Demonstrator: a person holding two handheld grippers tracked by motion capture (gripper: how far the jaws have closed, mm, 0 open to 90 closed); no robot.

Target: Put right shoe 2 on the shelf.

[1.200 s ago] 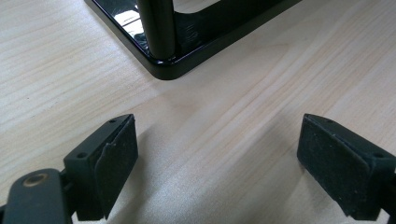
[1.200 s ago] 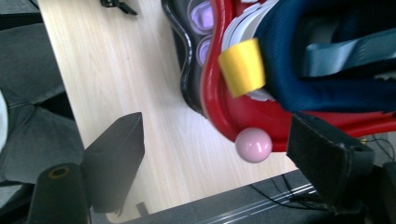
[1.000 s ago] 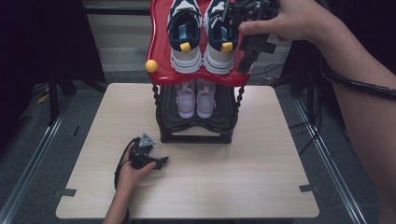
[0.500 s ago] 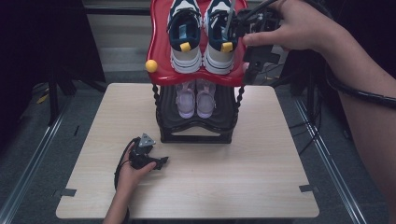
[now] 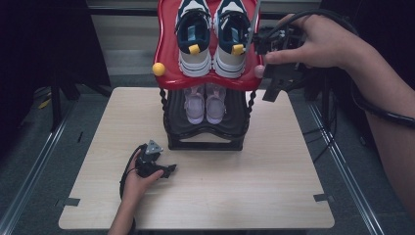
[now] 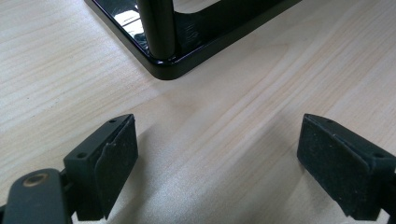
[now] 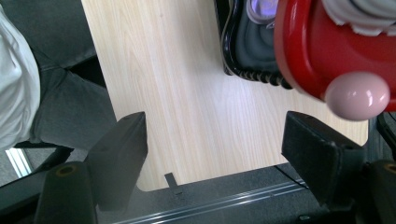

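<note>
The right gripper (image 5: 270, 73) hangs beside the right edge of the red tray (image 5: 169, 58), its jaws wide with nothing between them; the pink knob (image 7: 357, 95) sits just above one jaw. Two navy-and-white shoes (image 5: 194, 36) stand on the tray, with a pink pair (image 5: 205, 103) on the black shelf below. The left gripper (image 5: 157, 166) rests on the surface (image 5: 274, 171) near the rack base (image 6: 187, 51), jaws wide and empty.

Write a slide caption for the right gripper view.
Open right gripper beside the red shelf's pink knob, above the wooden table.
</note>
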